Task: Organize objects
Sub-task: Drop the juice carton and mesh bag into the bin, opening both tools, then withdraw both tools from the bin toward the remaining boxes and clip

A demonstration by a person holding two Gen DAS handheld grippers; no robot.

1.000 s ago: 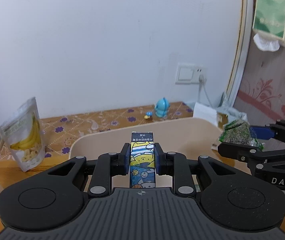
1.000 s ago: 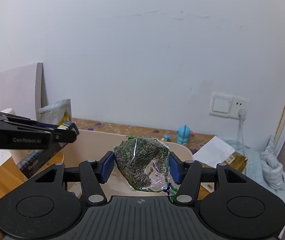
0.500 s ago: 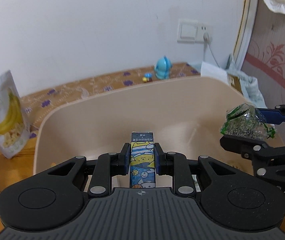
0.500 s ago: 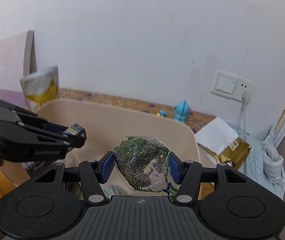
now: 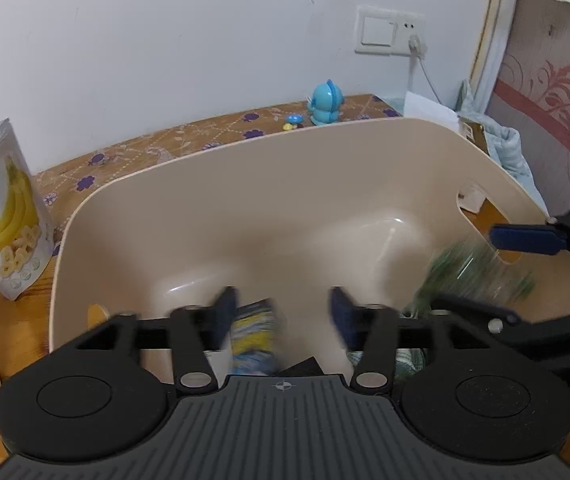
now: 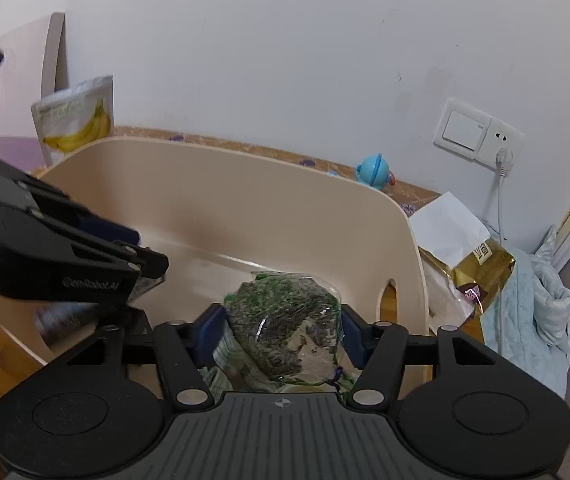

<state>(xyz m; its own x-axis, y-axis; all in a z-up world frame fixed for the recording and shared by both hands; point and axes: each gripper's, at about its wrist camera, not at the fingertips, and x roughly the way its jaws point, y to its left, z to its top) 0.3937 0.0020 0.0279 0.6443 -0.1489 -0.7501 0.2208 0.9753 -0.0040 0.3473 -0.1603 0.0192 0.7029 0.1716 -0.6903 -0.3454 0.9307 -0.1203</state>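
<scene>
Both grippers are over a beige plastic bin (image 5: 245, 184), which also shows in the right wrist view (image 6: 269, 216). My left gripper (image 5: 283, 314) is open; the small blue-and-yellow cartoon carton (image 5: 255, 334) is blurred, dropping out beside the left finger. My right gripper (image 6: 283, 330) is open wide. The clear bag of dark seeds (image 6: 285, 332) sits loose between its pads, low in the bin, and shows blurred in the left wrist view (image 5: 473, 276). The left gripper appears in the right wrist view (image 6: 97, 256), and a right finger (image 5: 529, 236) in the left.
A banana-chip pouch (image 5: 1, 216) stands left of the bin on the wooden table. A blue toy (image 5: 325, 102) sits on the patterned cloth behind. A gold packet and white paper (image 6: 473, 256) lie right of the bin, by a wall socket (image 6: 501, 144).
Both grippers dipped lower over the bin and opened. The carton slipped from the left jaws and the seed bag came free of the right jaws, both falling into the bin.
</scene>
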